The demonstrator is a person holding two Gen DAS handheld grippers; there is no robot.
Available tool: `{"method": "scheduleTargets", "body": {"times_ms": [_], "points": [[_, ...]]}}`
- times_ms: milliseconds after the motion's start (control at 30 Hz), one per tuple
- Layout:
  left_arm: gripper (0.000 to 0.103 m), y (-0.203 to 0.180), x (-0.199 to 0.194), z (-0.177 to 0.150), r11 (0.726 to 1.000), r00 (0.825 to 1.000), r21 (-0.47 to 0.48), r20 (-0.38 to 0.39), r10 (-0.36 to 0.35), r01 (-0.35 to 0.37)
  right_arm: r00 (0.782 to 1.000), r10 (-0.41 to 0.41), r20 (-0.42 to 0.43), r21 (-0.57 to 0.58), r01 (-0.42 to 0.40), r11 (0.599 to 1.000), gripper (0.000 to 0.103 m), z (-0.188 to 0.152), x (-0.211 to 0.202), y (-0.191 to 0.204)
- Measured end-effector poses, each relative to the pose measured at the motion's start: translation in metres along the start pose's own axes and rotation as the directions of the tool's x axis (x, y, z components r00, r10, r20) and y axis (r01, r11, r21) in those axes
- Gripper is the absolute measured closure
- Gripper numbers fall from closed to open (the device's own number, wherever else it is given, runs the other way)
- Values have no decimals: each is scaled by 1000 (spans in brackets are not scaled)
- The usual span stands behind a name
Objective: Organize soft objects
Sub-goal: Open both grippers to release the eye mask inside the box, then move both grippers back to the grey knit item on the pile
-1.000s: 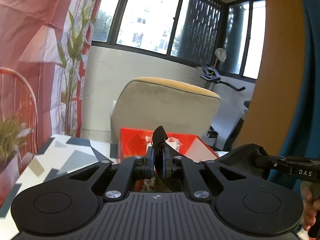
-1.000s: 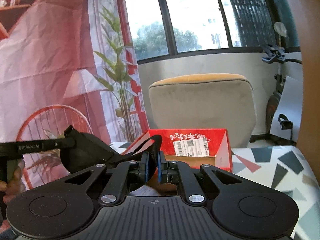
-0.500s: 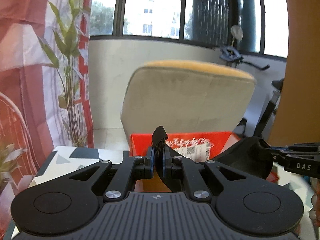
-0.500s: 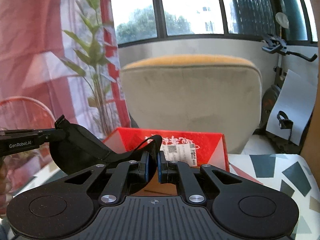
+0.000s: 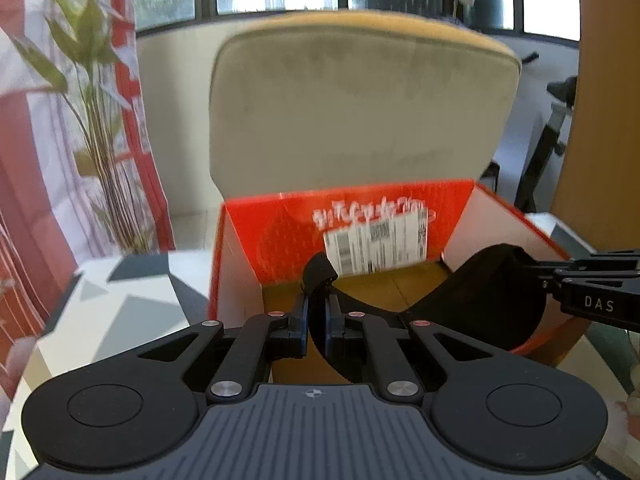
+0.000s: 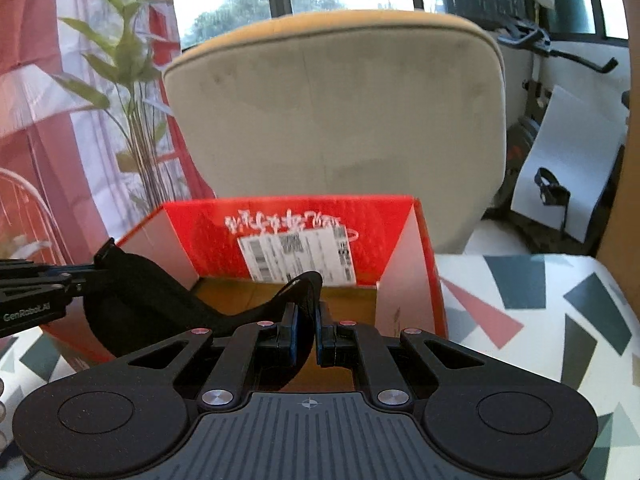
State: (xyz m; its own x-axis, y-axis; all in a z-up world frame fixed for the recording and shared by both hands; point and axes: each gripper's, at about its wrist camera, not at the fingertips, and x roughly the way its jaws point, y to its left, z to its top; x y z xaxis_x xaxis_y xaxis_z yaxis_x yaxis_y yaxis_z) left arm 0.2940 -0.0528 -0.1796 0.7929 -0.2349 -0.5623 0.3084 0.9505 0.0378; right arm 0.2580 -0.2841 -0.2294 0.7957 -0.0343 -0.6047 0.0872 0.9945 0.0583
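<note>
A black soft cloth piece (image 5: 480, 300) hangs stretched between both grippers, over the open red cardboard box (image 5: 276, 236). My left gripper (image 5: 317, 320) is shut on one end of it, and a strap end sticks up between the fingers. The right gripper (image 5: 592, 292) shows at the right edge, clamped on the other end. In the right wrist view my right gripper (image 6: 306, 328) is shut on the black cloth (image 6: 132, 292), with the left gripper (image 6: 36, 284) at the far left. The red box (image 6: 208, 236) has a brown floor and a white label on its back wall.
The box stands on a table (image 6: 540, 300) with a white cover printed with grey and red shapes. A beige chair back (image 5: 360, 100) rises right behind the box. A leafy plant (image 5: 100, 120) and a red curtain stand at the left, and an exercise bike (image 6: 528, 40) at the back right.
Both grippers have come forward and down with the black cloth. The red box now looks larger and nearer, and the cloth hangs over its opening.
</note>
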Motion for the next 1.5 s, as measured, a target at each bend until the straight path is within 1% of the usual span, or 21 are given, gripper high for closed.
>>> {"method": "scheduleTargets", "body": {"times_ms": [67, 133, 267, 300, 333, 367, 433, 500, 533, 567, 667, 767, 867, 1000, 1067, 1167, 1300, 1400, 1500], "points": [[94, 1, 6, -2, 1000, 1000, -2, -29, -12, 12, 1000, -1, -12, 0, 1, 1000, 95, -4, 2, 0], [94, 4, 8, -4, 999, 998, -5, -51, -41, 41, 1000, -3, -25, 2, 3, 1000, 95, -8, 3, 1], [91, 8, 4, -5, 998, 997, -9, -54, -61, 61, 999, -13, -32, 14, 14, 1000, 93, -10, 0, 1], [87, 9, 1, -4, 998, 996, -12, -56, -67, 66, 999, -18, -34, 17, 19, 1000, 93, -10, -1, 1], [78, 10, 0, -4, 997, 996, -16, -58, -71, 71, 999, -23, -37, 19, 24, 1000, 90, -10, -3, 1], [72, 12, -3, -4, 997, 996, -21, -56, -76, 75, 999, -28, -41, 19, 28, 999, 86, -10, -5, 1], [47, 15, -11, -5, 996, 996, -26, -37, -85, 84, 998, -41, -48, 19, 42, 999, 81, -10, -9, 1], [42, 17, -19, -5, 996, 996, -29, -26, -83, 83, 998, -43, -44, 19, 44, 999, 79, -11, -16, 1], [42, 18, -23, -5, 996, 996, -33, -23, -83, 82, 998, -46, -42, 17, 46, 999, 75, -12, -21, 2], [42, 20, -28, -6, 995, 996, -38, -20, -89, 88, 998, -50, -39, 15, 51, 999, 68, -12, -24, 3], [42, 24, -46, -10, 995, 996, -47, -7, -92, 91, 998, -58, -6, 12, 58, 998, 55, -16, -43, 4], [42, 29, -71, -18, 995, 997, -57, 17, -81, 82, 998, -51, 38, 21, 50, 999, 48, -22, -66, 6], [42, 36, -98, -30, 993, 996, -83, 40, -79, 82, 995, -39, 91, 38, 35, 999, 45, -31, -94, 5], [42, 41, -130, -54, 992, 996, -98, 50, -78, 83, 985, -31, 169, 83, 17, 996, 43, -51, -131, 0], [42, 42, -142, -68, 992, 996, -104, 40, -74, 77, 981, -31, 192, 106, 11, 994, 43, -63, -148, -3], [42, 44, -157, -93, 988, 996, -128, 7, -89, 89, 978, -35, 206, 132, 8, 991, 43, -84, -172, -6], [42, 40, -167, -127, 980, 992, -165, -46, -120, 111, 981, -41, 187, 151, 13, 988, 43, -119, -196, -6], [43, 34, -164, -147, 974, 984, -183, -89, -152, 133, 989, -52, 138, 182, 26, 983, 43, -145, -205, -6], [43, 31, -156, -160, 970, 977, -194, -129, -170, 144, 995, -59, 81, 233, 39, 972, 43, -165, -206, -7]]}}
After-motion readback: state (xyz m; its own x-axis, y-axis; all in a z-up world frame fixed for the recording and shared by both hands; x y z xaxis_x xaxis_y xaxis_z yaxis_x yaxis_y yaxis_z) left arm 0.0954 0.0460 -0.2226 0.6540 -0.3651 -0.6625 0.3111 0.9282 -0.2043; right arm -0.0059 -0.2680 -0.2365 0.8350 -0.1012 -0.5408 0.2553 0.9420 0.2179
